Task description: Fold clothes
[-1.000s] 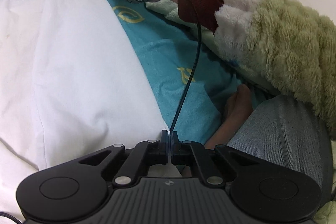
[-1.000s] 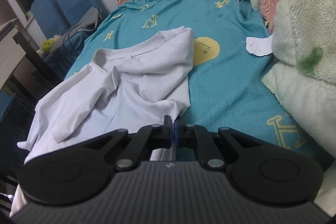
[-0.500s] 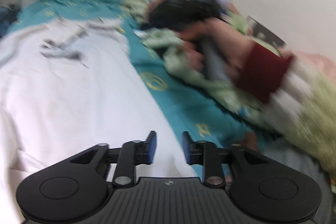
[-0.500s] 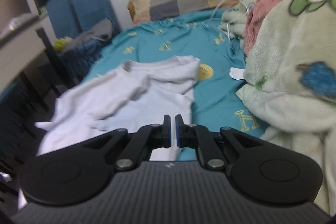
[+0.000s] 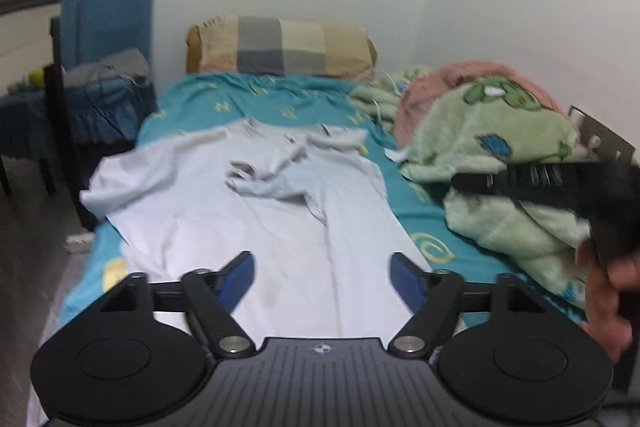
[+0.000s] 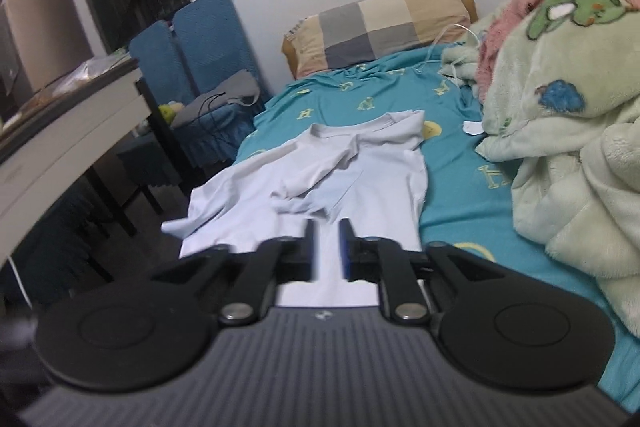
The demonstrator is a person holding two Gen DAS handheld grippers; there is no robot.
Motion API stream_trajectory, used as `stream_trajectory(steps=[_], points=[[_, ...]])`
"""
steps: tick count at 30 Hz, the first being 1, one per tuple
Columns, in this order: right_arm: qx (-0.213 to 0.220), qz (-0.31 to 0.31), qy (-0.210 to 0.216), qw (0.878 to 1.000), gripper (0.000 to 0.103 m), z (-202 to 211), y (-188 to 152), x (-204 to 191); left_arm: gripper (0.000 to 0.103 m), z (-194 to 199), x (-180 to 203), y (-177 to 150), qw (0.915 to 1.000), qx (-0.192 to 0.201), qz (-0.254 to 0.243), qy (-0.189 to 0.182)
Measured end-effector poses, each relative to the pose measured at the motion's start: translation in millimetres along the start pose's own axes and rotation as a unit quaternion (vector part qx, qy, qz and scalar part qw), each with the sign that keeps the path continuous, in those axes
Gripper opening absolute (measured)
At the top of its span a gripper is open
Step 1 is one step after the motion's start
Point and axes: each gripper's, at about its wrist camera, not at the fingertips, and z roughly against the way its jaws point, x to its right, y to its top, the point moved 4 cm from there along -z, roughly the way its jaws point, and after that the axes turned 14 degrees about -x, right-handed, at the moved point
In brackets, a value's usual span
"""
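Lying spread out on the bed's teal sheet with yellow letter prints (image 6: 360,99) is the pale, white-ish short-sleeved T-shirt (image 5: 256,211), collar end toward the checked beige-and-grey pillow (image 5: 280,47) at the head. One sleeve is folded in and bunched over the chest (pretty rumpled there), and the other side droops off the bed edge toward the blue padded chair (image 6: 200,39). The left hand-held gripper (image 5: 322,275) hovers above the shirt's lower half with its blue-padded jaws spread wide, holding nothing. The right hand-held gripper (image 6: 326,247) also hangs over the hem end, jaws parted by a narrow gap, nothing between them. A fluffy pale-green cartoon blanket (image 6: 560,115) is piled along the wall side.
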Motion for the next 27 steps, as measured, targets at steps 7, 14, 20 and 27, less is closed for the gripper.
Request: stream_trajectory(steps=[7,14,20,27], points=[[-0.003,-0.002,-0.004,1.0,0.058,-5,-12,-11,0.102,3,-21,4,0.9989,0.008,0.026,0.037],[-0.005,-0.001,-0.012,1.0,0.081,-16,-23,-16,0.103,-2,-30,-1,0.9976,0.0,0.038,0.058],[-0.007,0.019,-0.021,1.0,0.081,-24,-24,-24,0.103,-8,-39,-5,0.9956,-0.009,0.052,0.077],[-0.005,0.019,-0.013,1.0,0.081,-24,-23,-24,0.103,-12,-45,-12,0.9935,-0.028,0.075,0.081]])
